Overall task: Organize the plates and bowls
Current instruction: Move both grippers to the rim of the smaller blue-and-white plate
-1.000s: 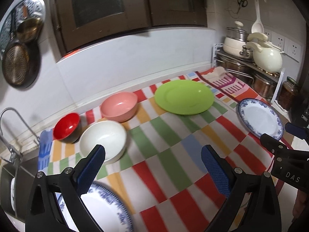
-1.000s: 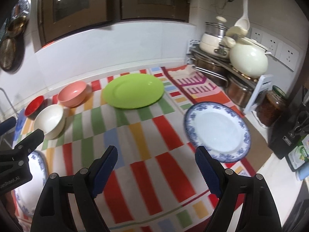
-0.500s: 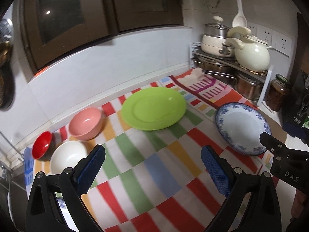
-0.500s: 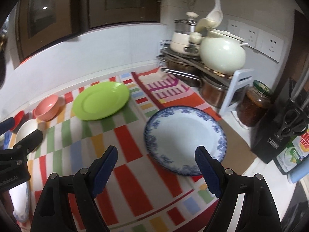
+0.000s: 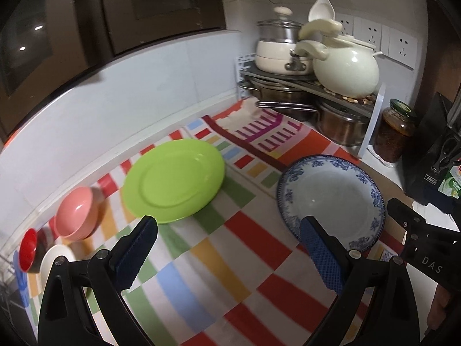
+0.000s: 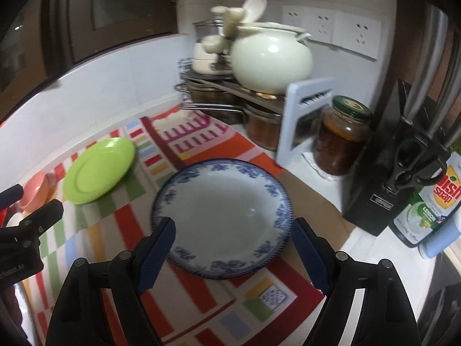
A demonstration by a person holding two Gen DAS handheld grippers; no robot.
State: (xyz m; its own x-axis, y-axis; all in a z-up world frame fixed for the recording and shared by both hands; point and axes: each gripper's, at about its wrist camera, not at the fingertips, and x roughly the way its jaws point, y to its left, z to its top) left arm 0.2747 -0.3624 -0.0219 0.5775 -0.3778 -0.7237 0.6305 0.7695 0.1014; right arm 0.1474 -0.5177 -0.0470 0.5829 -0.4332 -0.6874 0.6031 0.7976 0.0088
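Striped cloth (image 5: 219, 259) covered the counter and carried all the crockery, largest to smallest as follows. Blue-rimmed plate (image 6: 222, 219) lay flat at the cloth's right end, near the pot rack (image 5: 302, 86) and the jar (image 6: 343, 141); it sat directly ahead of the right gripper (image 6: 232, 255), whose jaws stood wide and empty, framing the plate's near rim from above without touching it. Judged: the wide spread suited a plate edge, and this plate looked the likely first pick. Green plate (image 5: 174, 180) lay flat toward the back wall, well apart from the blue-rimmed one, so stacking the two would call for carrying one across the cloth. Left gripper (image 5: 227, 255) also wide and empty, hovering over bare cloth between the two plates, nearer the green plate's front edge. Bowls were grouped at the far left: white bowl (image 5: 56, 261) partly cut off behind the left finger, pink bowl (image 5: 76, 212) upright just beside the green plate, small red bowl (image 5: 30, 249) close beside the white one; contact could not be told. Nothing stacked yet; the task appeared to be at its start. Risk noted: a glazed plate lying flat offers little lip to pinch.
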